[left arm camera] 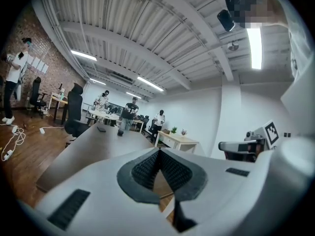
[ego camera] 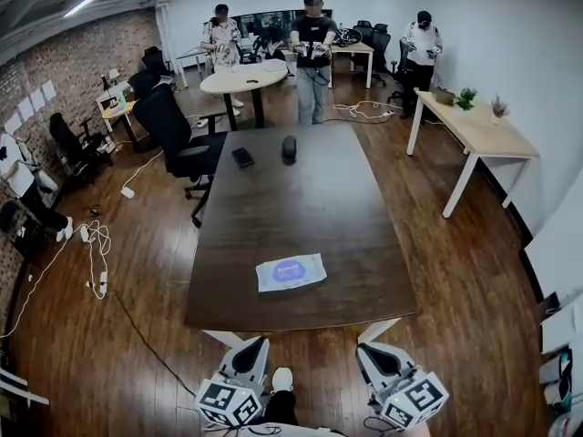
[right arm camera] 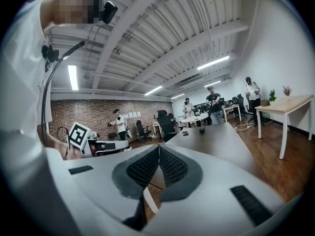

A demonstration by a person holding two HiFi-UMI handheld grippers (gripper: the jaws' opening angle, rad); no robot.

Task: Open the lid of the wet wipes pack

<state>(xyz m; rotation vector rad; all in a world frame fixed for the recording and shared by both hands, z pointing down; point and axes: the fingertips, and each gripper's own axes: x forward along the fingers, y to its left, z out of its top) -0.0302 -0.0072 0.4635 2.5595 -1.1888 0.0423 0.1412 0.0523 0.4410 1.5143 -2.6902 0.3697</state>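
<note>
**Entry: two tongs short of the table, pack unopened**

1. Left gripper (ego camera: 251, 344). Low in the head view, on the person's side of the table's near edge. Its own view shows the ribbed pads (left arm camera: 147, 167) meeting at the tip: closed, nothing between them.
2. Right gripper (ego camera: 372, 350). Level with the left one and well apart from it. Its pads (right arm camera: 170, 165) also meet: closed and empty.
3. Table (ego camera: 273, 208). Dark, long, running away from the person.
4. Wet wipes pack (ego camera: 291, 272). Lies flat near the table's near end, roughly between the lines of the two grippers and touched by neither. The purple oval lid (ego camera: 289, 268) looks shut.
5. Two small dark items (ego camera: 242, 157) at the far end, well clear of the pack.

Handling note (judgement): this is the approach. Both sets of jaws need to part before contact. One gripper should pin the soft wrapper beside the lid so that the pack does not slide or lift. The other should take the lid's free lip with its fingertips and swing it up about the hinge, not pull it straight.

Not legible: which side of the lid has the lip and which the hinge. Neither gripper view shows the pack, as each gripper's own body covers the near table. What the far items are cannot be told.
</note>
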